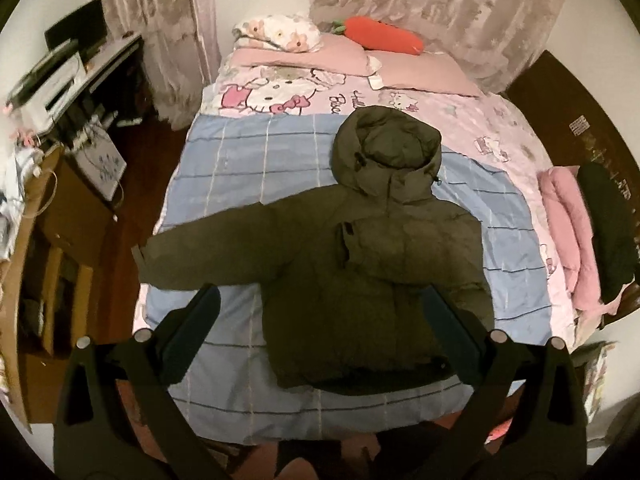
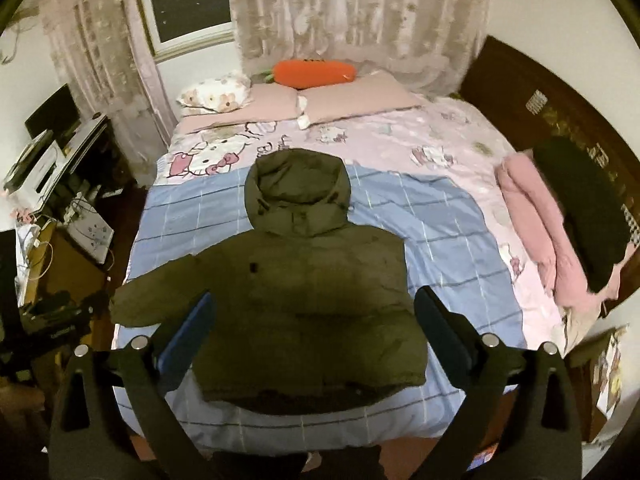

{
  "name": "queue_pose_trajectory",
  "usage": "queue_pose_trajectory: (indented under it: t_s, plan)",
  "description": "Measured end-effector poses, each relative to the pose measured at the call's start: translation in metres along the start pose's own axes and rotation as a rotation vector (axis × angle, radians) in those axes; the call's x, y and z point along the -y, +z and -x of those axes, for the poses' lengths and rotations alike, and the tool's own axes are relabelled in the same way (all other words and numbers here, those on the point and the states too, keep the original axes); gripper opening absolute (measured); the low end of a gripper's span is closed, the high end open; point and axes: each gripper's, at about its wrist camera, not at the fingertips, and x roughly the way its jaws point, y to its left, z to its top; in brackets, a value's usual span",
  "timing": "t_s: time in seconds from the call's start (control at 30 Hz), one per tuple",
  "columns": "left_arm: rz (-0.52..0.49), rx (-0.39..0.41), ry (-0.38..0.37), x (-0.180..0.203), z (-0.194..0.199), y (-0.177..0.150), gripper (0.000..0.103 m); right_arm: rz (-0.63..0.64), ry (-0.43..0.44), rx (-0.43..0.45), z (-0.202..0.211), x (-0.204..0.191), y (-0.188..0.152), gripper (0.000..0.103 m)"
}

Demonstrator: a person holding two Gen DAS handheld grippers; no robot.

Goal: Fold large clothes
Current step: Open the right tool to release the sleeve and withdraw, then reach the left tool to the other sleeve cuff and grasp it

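Overhead, a puffy olive-green hooded jacket (image 1: 360, 264) lies flat on a bed (image 1: 240, 412), with both tools hovering above it, spread wide and holding nothing.

Largest first: the bed wears a pale pink cartoon-cat sheet (image 2: 400, 144) with a smooth blue checked blanket (image 2: 452, 240) over its near half. The quilted jacket rests on the blanket, hood toward the pillows, one sleeve stretched out to the left, the other tucked across the chest. Lace curtains (image 2: 360, 8) hang behind. Folded pink bedding (image 2: 532, 216) and a dark garment (image 2: 580, 208) sit at the right edge. An orange carrot-shaped cushion (image 1: 384, 34) lies by the pillows. Left tool (image 1: 320, 304) and right tool (image 2: 316, 308) have dark rubbery pads. Sheet lettering is unreadable.
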Motion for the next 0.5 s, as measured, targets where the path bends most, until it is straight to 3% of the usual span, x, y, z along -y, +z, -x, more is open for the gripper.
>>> queue_pose_trajectory:
  t_s: [0.5]
  plan:
    - [0.009, 0.002, 0.0, 0.015, 0.002, 0.011, 0.101, 0.027, 0.023, 0.02, 0.001, 0.007, 0.017, 0.099]
